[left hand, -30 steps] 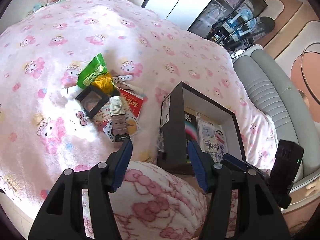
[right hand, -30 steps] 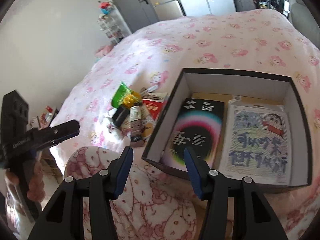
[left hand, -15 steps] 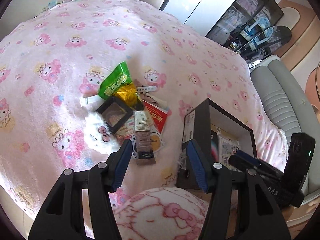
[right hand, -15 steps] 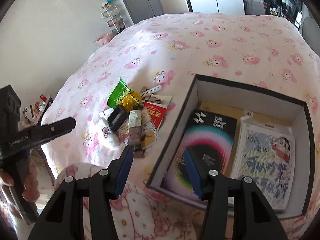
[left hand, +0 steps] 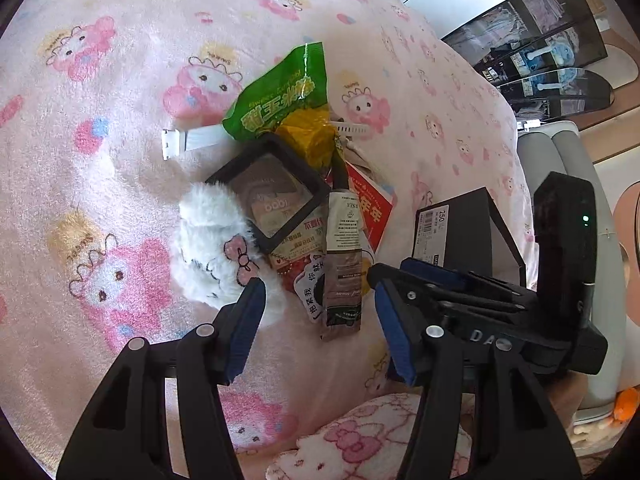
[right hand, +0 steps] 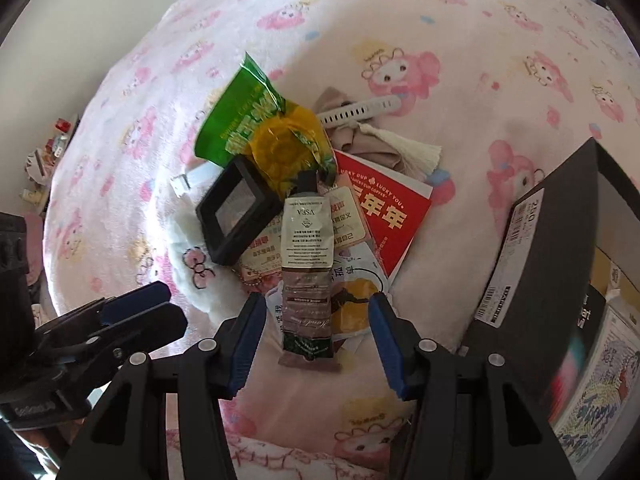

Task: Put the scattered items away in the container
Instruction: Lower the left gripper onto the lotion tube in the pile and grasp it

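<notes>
A pile of items lies on the pink blanket: a green snack bag (left hand: 280, 96) (right hand: 236, 120), a black framed case (left hand: 268, 192) (right hand: 236, 210), a brown-and-white tube (left hand: 342, 264) (right hand: 306, 276), a red booklet (right hand: 384, 208), a white strap (right hand: 360, 110) and a white plush (left hand: 212, 252). The black box (right hand: 556, 264) (left hand: 464, 228) stands to the right with booklets inside. My left gripper (left hand: 318, 316) is open and empty just before the tube's near end. My right gripper (right hand: 316, 332) is open, its fingers either side of the tube's lower end.
The pink patterned blanket (left hand: 100, 80) covers the whole surface and drops off at the near edge. A grey sofa (left hand: 568, 152) and dark cabinets (left hand: 540, 36) lie beyond on the right. Shelves with small things (right hand: 44, 156) stand at the far left.
Both grippers have moved down and in toward the pile, which now looks much larger. The right gripper has shifted left from over the box to the tube.
</notes>
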`<state>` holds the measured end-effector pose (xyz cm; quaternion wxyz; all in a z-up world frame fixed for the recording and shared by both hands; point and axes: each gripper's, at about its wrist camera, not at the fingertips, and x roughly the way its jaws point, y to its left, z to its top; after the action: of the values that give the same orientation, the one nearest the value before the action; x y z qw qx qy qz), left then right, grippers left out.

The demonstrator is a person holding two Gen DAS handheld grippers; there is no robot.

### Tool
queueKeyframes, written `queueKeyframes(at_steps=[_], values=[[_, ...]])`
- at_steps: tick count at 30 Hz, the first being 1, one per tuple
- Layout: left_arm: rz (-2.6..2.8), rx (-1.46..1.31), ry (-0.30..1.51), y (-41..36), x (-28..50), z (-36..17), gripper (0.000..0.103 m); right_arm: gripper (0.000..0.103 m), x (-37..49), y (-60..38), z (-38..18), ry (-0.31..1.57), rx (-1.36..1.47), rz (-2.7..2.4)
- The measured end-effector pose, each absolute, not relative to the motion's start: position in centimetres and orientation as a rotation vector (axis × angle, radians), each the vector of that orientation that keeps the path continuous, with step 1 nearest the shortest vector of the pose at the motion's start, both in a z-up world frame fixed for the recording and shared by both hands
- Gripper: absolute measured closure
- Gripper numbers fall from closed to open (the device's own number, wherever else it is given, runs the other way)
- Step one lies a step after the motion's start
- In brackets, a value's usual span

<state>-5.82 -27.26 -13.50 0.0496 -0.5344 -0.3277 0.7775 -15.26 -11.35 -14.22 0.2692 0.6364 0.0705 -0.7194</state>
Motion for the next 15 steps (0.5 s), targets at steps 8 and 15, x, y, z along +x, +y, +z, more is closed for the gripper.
queueKeyframes(at_steps=[8, 15], values=[[2.361, -1.672, -1.027, -28.3, -5.4, -15.6, 0.047, 0.044, -16.2, -13.4, -19.4, 0.208, 1.859, -1.871], [2.374, -1.597, -1.027, -28.1, -4.9, -13.6, 0.048, 0.078, -15.6, -12.7, -18.3, 0.076, 1.755, -1.815]])
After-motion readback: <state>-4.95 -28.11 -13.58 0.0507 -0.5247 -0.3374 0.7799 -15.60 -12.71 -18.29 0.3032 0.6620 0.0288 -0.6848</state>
